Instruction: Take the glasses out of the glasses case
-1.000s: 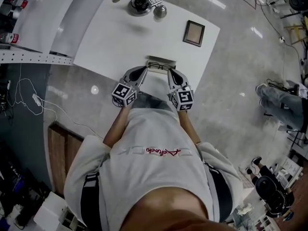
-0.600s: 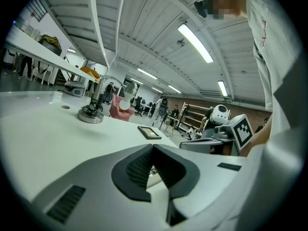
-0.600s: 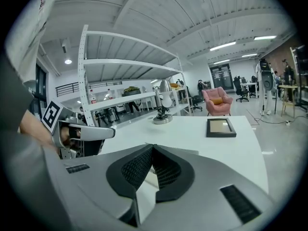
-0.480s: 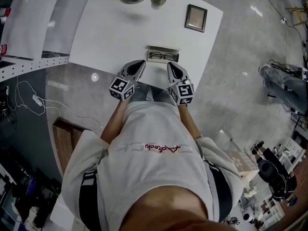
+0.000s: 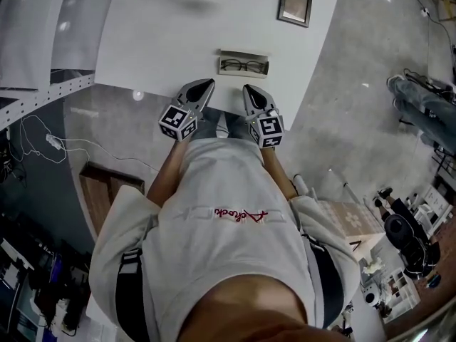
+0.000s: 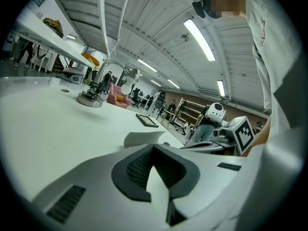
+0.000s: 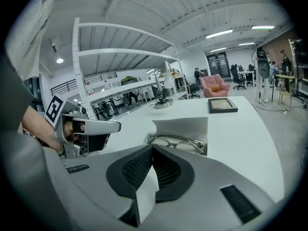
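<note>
A white tabletop [image 5: 157, 34] is filling the top centre of the head view, glossy grey floor [image 5: 342, 120] is spreading right of it, a white shelf rail [image 5: 43, 97] is crossing the upper left, and strip lights [image 6: 198, 40] are glowing overhead

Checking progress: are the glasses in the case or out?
In. The glasses lie inside the open case, its lid raised behind them.
</note>
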Tool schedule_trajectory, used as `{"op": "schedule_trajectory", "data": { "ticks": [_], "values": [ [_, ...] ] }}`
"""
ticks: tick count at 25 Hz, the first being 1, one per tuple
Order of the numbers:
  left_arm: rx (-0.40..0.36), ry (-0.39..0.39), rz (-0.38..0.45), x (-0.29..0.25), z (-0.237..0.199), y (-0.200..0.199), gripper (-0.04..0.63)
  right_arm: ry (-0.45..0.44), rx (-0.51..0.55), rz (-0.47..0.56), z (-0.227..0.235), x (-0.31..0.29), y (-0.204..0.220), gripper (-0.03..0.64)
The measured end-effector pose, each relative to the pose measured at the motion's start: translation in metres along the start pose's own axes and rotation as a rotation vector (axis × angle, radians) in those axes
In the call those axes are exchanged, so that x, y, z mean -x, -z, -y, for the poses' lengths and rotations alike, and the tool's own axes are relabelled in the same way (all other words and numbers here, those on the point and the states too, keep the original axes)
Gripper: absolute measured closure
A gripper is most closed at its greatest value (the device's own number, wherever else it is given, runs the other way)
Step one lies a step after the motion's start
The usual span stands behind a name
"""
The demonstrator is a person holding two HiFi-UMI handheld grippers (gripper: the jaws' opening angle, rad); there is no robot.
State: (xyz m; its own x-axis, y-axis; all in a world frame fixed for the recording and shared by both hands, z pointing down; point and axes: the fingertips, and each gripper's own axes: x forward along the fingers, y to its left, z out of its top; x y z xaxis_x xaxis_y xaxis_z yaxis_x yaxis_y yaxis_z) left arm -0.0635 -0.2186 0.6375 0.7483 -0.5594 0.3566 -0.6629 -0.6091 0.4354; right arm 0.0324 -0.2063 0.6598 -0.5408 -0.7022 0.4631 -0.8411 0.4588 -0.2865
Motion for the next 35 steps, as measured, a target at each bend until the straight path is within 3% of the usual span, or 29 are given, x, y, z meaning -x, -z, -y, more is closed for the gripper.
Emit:
{"op": "schedule_trajectory", "data": {
  "ticks": [19,24,31,35],
  "values": [
    [0.038,-0.042,0.026,0.008,-0.008,0.004,0.601,-0.028,0.117,-0.030,0.026,-0.057,-0.027,0.612],
    [0.045,-0.048,0.043,0.008,-0.008,0.002,0.601,-0.067,0.337,-0.123,0.017,-0.063,-0.025,0.612],
    [0.059,-0.049,0.045,0.008,-0.009,0.004,0.601,-0.061,0.828,-0.276,0.016,-0.065,-0.012,0.611],
    [0.053,-0.053,0.046,0.008,-0.009,0.000,0.601,-0.081,0.953,-0.295,0.012,-0.061,-0.012,0.611]
  ]
}}
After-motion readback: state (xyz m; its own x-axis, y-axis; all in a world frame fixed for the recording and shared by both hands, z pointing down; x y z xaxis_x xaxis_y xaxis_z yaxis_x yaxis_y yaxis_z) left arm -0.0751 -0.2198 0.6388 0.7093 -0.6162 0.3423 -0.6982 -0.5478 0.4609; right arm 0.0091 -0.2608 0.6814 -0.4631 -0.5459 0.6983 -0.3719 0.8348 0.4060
